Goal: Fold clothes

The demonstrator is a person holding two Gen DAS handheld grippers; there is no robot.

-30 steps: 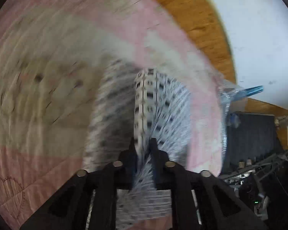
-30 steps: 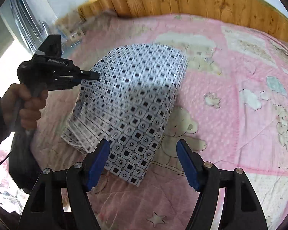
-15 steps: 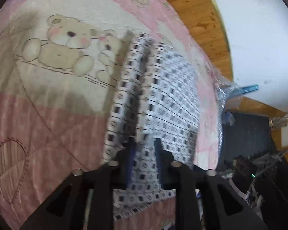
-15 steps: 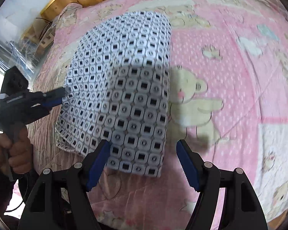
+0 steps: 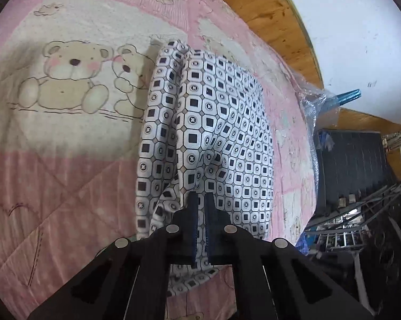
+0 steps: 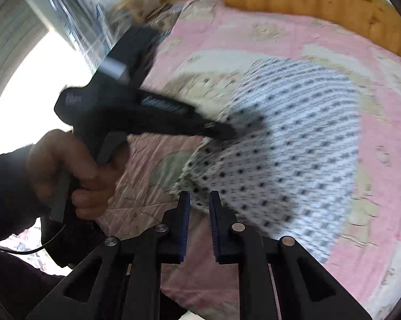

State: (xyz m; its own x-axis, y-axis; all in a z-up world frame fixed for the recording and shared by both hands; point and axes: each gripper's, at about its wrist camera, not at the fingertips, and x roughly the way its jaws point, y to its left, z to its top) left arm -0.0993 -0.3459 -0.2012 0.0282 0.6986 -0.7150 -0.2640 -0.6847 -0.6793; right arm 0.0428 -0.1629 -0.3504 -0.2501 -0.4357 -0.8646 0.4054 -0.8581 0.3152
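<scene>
As viewed from the left wrist, at 6 o'clock: left gripper (image 5: 200, 208), fingers pressed together on a fold of the patterned cloth (image 5: 221, 122). Cloth white with black squares and rings, doubled over, spread from centre toward 12 o'clock on the pink quilt (image 5: 53, 173); raised fold along its 9 o'clock side. At 9 to 10 o'clock on the quilt, printed bears (image 5: 69, 80), just beside the cloth. At 1 o'clock, wooden headboard (image 5: 253, 8); at 3 o'clock, plastic wrap (image 5: 315, 106) at the bed's edge. As viewed from the right wrist, heavily blurred: right gripper (image 6: 199, 202) at 6 o'clock, fingers drawn nearly together with a slim gap, tips at the cloth's near corner; cannot be told whether any fabric lies between them. At 9 o'clock, a hand (image 6: 75, 170) around the left gripper's handle, gripper tip reaching the cloth's 9 o'clock edge near centre. Cloth from centre to 3 o'clock, on the quilt.
</scene>
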